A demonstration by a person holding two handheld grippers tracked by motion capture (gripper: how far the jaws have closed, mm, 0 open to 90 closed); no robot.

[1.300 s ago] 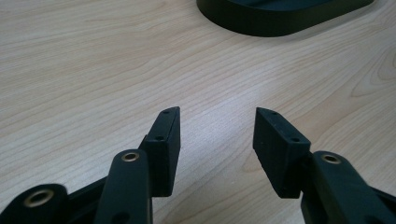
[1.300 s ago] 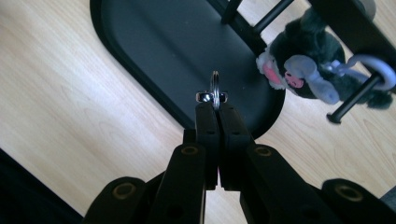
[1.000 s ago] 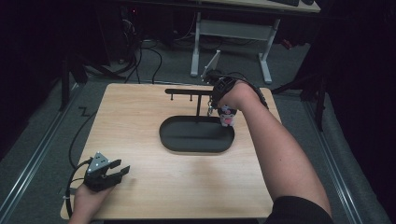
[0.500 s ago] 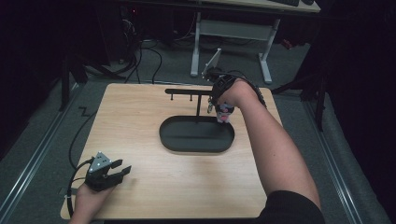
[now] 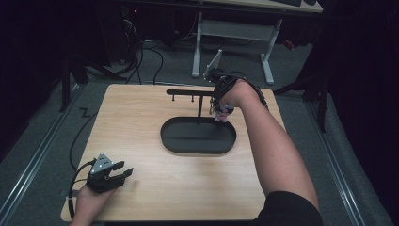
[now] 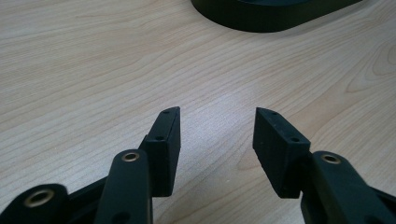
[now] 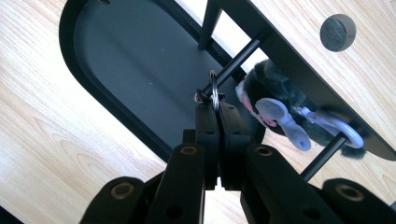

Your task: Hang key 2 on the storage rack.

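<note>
- The surface [image 5: 141, 117] is pale wood with fine brown grain lines.
- The oval tray [image 5: 198, 147] is matt black; the rack [image 5: 190, 92] over it, with its bar and pegs, is black too.
- The key ring [image 7: 213, 89] is shiny silver metal.
- The plush charm [image 7: 273, 100] is dark grey fur with a pink edge, a lilac-grey ear and a pale lilac loop.
- The left tool [image 5: 121, 173] is black with a grey plate on top.
- The right tool [image 7: 217, 120] is black with brass-coloured rivets.
- The floor [image 5: 42, 141] is grey.

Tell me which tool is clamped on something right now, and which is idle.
The right tool, up at the black rack, is shut on the keyring of a plush charm. The left tool rests open over bare table.
</note>
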